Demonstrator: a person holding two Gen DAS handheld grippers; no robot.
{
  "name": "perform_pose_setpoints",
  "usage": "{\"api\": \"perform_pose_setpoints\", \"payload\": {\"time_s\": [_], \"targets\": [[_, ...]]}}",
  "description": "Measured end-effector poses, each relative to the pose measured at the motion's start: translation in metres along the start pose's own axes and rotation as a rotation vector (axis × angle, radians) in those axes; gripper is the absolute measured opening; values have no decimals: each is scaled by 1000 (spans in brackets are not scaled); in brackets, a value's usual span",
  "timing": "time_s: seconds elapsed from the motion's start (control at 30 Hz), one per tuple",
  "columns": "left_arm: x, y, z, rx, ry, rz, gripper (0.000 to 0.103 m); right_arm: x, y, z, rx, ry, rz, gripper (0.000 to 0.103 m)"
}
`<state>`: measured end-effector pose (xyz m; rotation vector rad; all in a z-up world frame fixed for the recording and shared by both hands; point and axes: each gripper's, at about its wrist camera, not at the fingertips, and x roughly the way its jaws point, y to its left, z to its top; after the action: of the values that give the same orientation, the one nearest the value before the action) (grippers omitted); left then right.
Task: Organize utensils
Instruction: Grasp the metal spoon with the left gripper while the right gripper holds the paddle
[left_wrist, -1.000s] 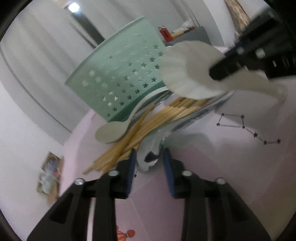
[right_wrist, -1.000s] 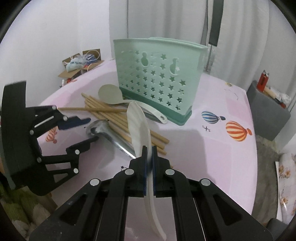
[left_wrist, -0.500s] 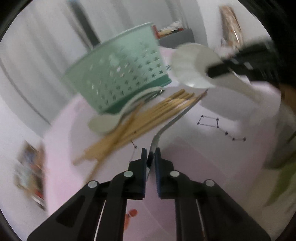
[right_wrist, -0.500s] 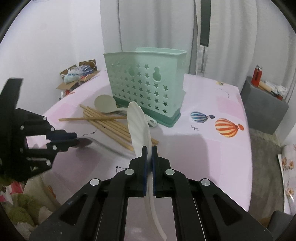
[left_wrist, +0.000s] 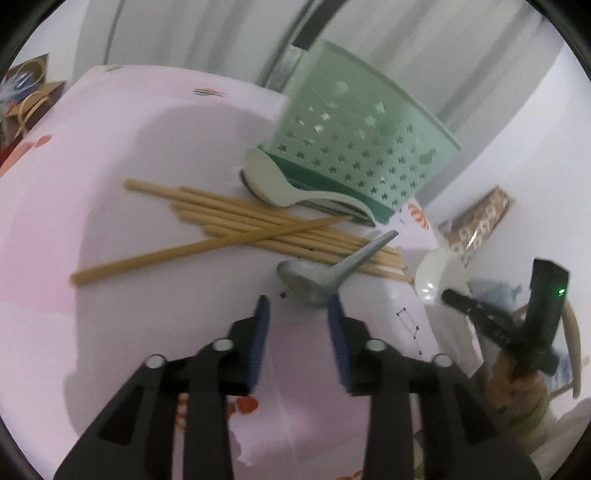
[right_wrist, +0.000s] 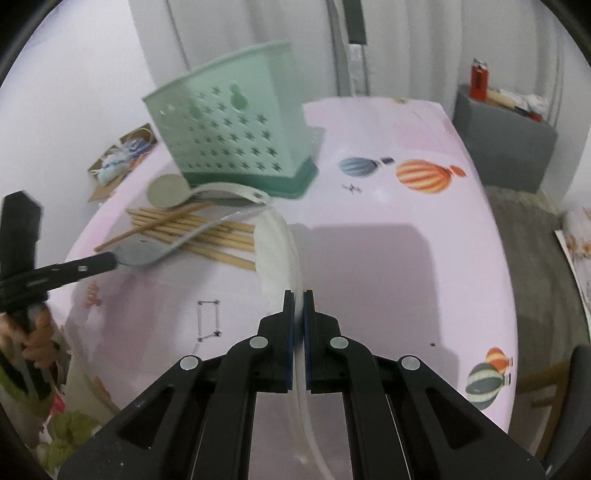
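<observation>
Utensils lie loose on a pink tablecloth (right_wrist: 388, 258) printed with hot-air balloons, in front of a mint-green plastic holder (left_wrist: 364, 147) pierced with star holes. Pale wooden chopsticks (left_wrist: 236, 225) are heaped beside a beige plastic spoon (left_wrist: 273, 181) that rests against the holder's darker base. A grey metal spoon (left_wrist: 325, 275) lies with its handle across the chopsticks and its bowl on the cloth. The left gripper (left_wrist: 297, 314) has just been opening; its blue-padded jaws stand apart just short of that bowl, with nothing between them. The right gripper (right_wrist: 298, 306) is clamped on the handle of a white scalloped rice paddle (right_wrist: 279, 251), held above the cloth.
</observation>
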<state>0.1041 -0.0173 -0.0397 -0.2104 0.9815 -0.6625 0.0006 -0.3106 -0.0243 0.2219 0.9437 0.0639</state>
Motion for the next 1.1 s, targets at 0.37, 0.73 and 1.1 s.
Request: {"api": "perform_pose_setpoints", "payload": {"time_s": [0.37,0.73,1.1], "targets": [[-5,19,-5,-188,-43,-70,41,1,-1,3,-20,45,49,23],[-6,23,-8,-204,-53,-65,41,26,-37,28,119,152,232,37],[-5,24,-6,-189,-61,-60,41,41,-49,42,175,213,342,34]]}}
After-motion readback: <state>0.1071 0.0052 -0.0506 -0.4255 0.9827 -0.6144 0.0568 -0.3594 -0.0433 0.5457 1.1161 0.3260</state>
